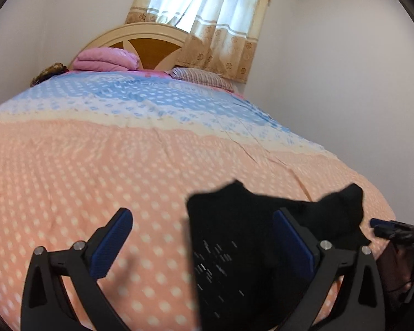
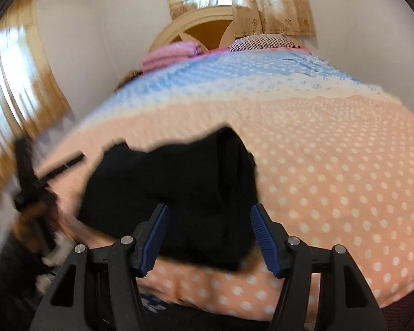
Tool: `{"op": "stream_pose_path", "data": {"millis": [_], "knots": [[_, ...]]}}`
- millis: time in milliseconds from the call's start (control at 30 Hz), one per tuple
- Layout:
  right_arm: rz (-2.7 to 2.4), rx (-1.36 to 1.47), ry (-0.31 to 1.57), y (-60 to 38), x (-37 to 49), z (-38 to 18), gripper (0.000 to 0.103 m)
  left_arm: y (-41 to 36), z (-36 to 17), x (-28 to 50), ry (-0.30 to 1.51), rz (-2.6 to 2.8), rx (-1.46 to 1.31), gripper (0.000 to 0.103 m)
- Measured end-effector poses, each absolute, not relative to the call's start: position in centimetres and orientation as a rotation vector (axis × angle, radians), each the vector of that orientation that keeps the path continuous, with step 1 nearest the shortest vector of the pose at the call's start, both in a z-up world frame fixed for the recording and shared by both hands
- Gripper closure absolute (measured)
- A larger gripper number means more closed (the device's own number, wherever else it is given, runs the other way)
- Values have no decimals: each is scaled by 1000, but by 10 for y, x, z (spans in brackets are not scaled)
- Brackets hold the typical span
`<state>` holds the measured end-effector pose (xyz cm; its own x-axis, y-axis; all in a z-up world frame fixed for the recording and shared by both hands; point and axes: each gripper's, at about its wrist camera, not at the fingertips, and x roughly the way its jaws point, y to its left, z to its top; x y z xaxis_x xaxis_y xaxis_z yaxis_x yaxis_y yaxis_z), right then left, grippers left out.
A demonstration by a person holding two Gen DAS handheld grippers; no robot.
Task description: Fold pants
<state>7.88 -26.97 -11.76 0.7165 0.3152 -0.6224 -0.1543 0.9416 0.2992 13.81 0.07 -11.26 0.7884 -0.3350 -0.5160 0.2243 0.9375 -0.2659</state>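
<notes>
Pants (image 1: 234, 262) bottom cut off by frame edge; other hand-held gripper (image 2: 38, 176) motion-blurred, state unclear.

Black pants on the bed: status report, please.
Left gripper open, right gripper open. Black fabric pants bunched near edge of dotted peach bedspread, ungripped. Nothing in the way.

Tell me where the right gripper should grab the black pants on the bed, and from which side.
Probably the near edge of the black pants, approached from the foot of the bed. The bundle lies bunched with that edge right ahead of the open right gripper, so a low forward pinch seems easiest.
</notes>
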Motion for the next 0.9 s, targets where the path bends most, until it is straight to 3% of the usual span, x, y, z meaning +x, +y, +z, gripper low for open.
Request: {"op": "stream_pose_path", "data": {"millis": [167, 200, 233, 300, 367, 600, 733, 767, 800, 833, 900], "knots": [[241, 346, 775, -265, 126, -115, 40, -7, -121, 181, 633, -275, -148, 0], [237, 361, 792, -264, 136, -119, 49, -9, -124, 185, 648, -285, -147, 0], [237, 360, 807, -262, 143, -122, 72, -14, -129, 193, 670, -286, -130, 0], [242, 341, 817, -257, 144, -122, 94, -23, -141, 207, 713, -257, -83, 0], [261, 325, 816, -256, 132, -121, 95, -20, -155, 218, 763, -205, -90, 0], [29, 233, 918, -288, 115, -160, 95, -5, -166, 229, 825, -149, -176, 0], [62, 386, 860, -309, 110, -151, 92, 2, -161, 222, 804, -190, -226, 0], [70, 390, 839, -308, 108, -145, 86, 7, -159, 218, 792, -203, -252, 0], [82, 387, 818, -308, 105, -139, 62, 15, -156, 210, 770, -201, -280, 0], [109, 388, 789, -306, 100, -132, 46, 19, -154, 206, 753, -195, -289, 0], [170, 378, 763, -298, 94, -124, 46, 28, -151, 197, 721, -182, -295, 0]]}}
